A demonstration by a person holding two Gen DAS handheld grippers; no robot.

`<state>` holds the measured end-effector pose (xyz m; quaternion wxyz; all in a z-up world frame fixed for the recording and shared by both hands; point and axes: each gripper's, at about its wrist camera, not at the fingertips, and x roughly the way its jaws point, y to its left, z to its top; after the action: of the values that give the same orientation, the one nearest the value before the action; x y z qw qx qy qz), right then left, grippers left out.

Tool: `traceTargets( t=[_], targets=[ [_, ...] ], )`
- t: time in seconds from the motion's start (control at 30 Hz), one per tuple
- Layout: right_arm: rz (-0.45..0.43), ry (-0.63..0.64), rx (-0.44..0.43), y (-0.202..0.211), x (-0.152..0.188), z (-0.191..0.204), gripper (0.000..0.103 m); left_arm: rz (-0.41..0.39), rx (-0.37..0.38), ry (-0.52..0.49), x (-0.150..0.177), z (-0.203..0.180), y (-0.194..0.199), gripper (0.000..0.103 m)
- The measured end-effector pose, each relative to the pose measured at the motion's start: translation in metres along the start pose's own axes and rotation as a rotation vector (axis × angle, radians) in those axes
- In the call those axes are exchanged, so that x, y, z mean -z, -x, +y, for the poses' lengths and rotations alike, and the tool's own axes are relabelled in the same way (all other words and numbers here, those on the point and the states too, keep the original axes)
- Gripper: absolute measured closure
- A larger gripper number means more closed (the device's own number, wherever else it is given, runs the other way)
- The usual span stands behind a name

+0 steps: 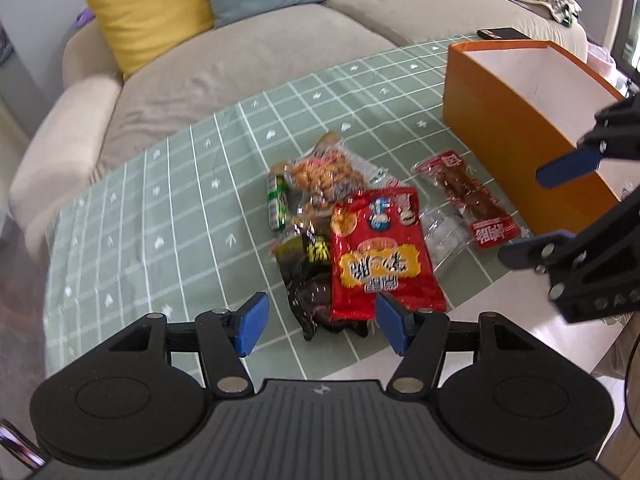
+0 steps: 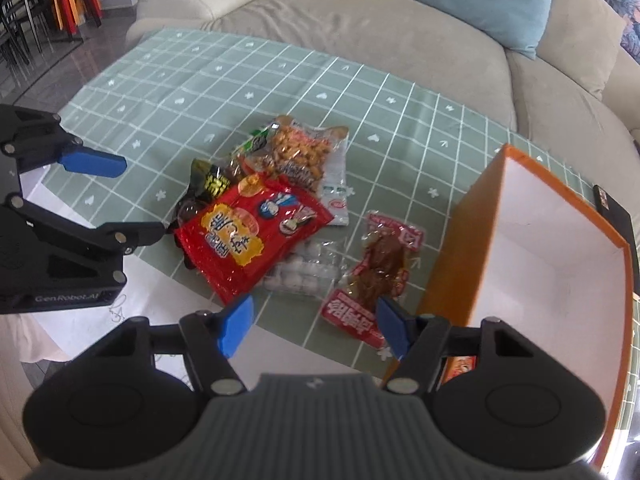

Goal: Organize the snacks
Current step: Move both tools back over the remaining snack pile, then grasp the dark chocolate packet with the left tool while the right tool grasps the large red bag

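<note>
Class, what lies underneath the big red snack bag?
The big red snack bag overlaps a dark packet, a peanut bag and a clear pouch; anything further beneath is hidden.

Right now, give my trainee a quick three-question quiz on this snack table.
1. True or false: the orange box already holds snacks.
2. Which snack lies nearest the box: A the red bag, B the peanut pack, C the meat stick?
3. Fill in: the left hand-held gripper and the right hand-held gripper both have their jaws ____.

Key: 1 false, the visible interior is bare; 2 C; 3 open.
</note>
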<state>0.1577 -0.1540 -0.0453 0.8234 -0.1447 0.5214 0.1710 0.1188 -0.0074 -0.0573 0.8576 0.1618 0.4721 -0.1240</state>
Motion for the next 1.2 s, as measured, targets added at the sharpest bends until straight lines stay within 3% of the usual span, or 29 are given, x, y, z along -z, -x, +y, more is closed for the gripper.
traceTargets(
  t=[0.27,0.53,0.63,0.77,0.87,1.07,1.2],
  targets=[
    [0.059,-0.014,-0.02,-0.033,-0.009,0.003,0.037,0.059,0.08,0.102,0.01,0.026,-0.027,0.031],
    [0.082,-0.068,-0.03,-0.061,-0.027,-0.011,0.038,0.04,0.153,0.156,-0.003,0.041,-0.043,0.031],
    [0.089,-0.11,-0.044,-0.069,-0.032,-0.02,0.048,0.027,0.167,0.158,-0.008,0.041,-0.049,0.03],
    [0.088,-0.163,-0.08,-0.075,-0.035,-0.028,0.048,-0.003,0.132,0.168,-0.01,0.05,-0.053,0.03],
    [0.081,-0.194,-0.13,-0.079,-0.036,-0.025,0.037,0.012,0.131,0.224,-0.009,0.067,-0.059,0.027],
    [0.084,-0.286,-0.165,-0.099,-0.039,-0.013,0.026,0.037,0.196,0.283,-0.002,0.078,-0.072,0.027],
    [0.073,-0.303,-0.151,-0.107,-0.042,-0.005,0.021,0.055,0.161,0.281,0.004,0.078,-0.077,0.029]
  ],
)
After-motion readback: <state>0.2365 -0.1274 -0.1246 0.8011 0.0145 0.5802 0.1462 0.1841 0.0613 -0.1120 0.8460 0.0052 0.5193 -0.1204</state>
